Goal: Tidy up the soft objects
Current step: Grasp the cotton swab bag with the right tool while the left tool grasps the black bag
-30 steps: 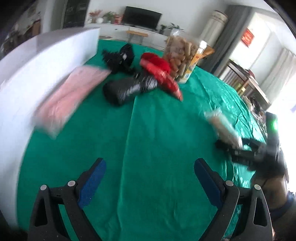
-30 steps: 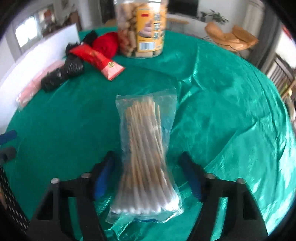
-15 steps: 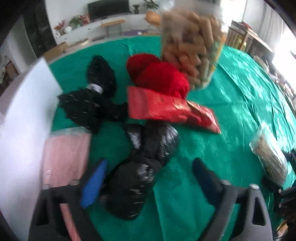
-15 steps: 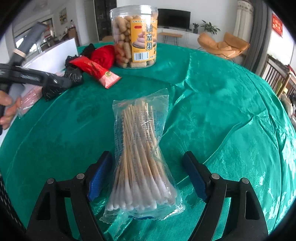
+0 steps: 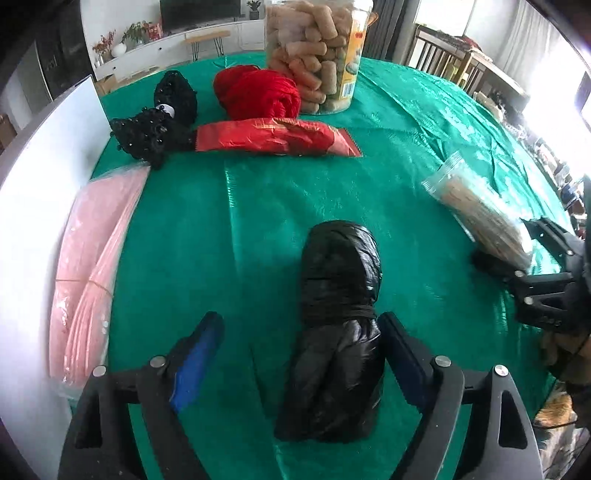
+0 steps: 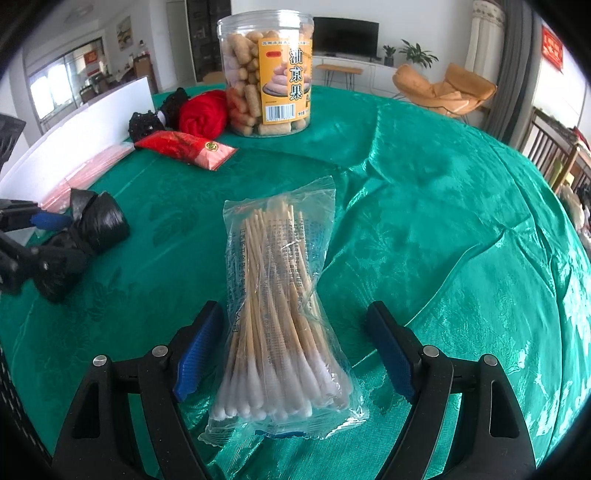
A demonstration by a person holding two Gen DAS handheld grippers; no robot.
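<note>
A round table [image 6: 461,206] is draped in a shiny green cloth [image 5: 258,206], creased and catching the window light, and its left edge is taken up by an upright white board [image 5: 40,177]. A flat pink packet [image 5: 92,258] lies along the foot of that board. Toward the far edge stand a clear jar of fried snacks [image 6: 266,74], a ball of red yarn [image 5: 258,92], a black beaded bundle [image 5: 151,133] and a long red packet [image 5: 273,138] lying in front of them. The left tongs [image 5: 299,354] stand wide apart, having just been opening, with a black plastic roll [image 5: 340,317] lying lengthwise between them; its side is against the right pad while the left pad is clear of it. Nearer the table's right side, the right tongs [image 6: 291,350] are spread around a clear bag of cotton swabs [image 6: 280,314] resting flat on the cloth, neither pad pressing it. Beyond the table the room shows a dark television [image 6: 345,35] on a low white cabinet, potted plants, an orange lounge chair [image 6: 443,92] and pale curtains.
</note>
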